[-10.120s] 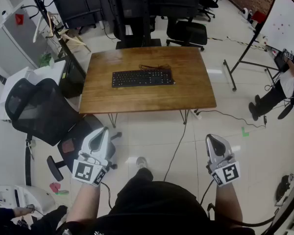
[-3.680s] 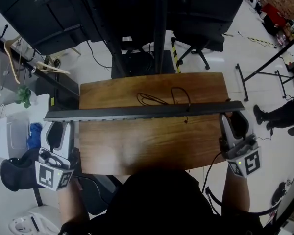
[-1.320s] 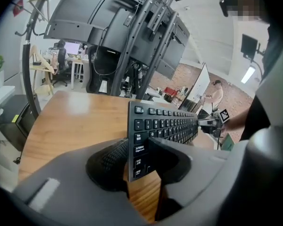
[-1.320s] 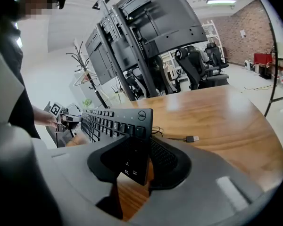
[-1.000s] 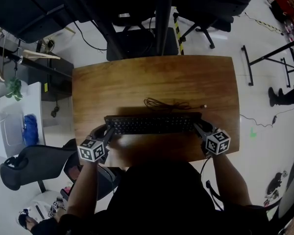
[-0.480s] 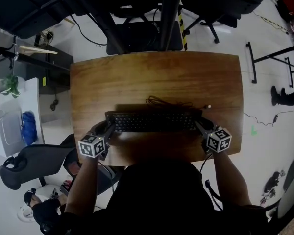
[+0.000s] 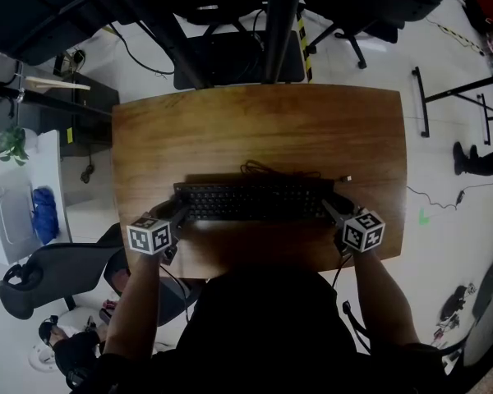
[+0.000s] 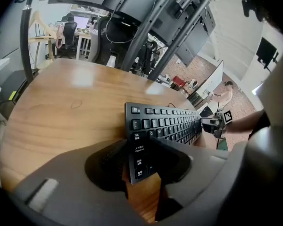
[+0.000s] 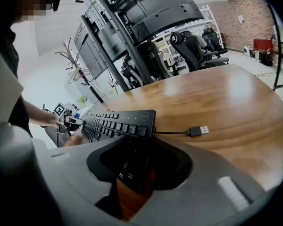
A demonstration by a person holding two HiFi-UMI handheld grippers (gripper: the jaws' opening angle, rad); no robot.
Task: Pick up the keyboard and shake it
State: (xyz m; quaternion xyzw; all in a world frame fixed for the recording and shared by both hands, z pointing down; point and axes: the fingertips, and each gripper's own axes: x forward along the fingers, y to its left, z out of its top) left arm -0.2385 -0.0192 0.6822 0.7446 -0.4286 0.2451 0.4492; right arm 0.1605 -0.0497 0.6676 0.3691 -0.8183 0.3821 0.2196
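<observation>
Keyboard lies on table, near the front edge. Left gripper pinches its left end. Right gripper jaws were just opening, right end between them. Loosen both evenly, then pull out sideways w/o dragging it.

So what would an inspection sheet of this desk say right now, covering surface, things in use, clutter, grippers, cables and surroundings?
Surface: brown wooden table, no spills or marks seen.
Job's things: black computer keyboard lying across the table, near the person's side.
Clutter: nothing seen.
Grippers: left gripper shut on the keyboard's left end. The right gripper is around the right end. Its fingers have just been opening, and it is unclear whether they still press.
Cables: thin black keyboard cable loosely coiled behind the keyboard, its USB plug lying unplugged on the wood.
Surroundings: black office chair off the left corner, dark equipment frame beyond the table, pale floor.
</observation>
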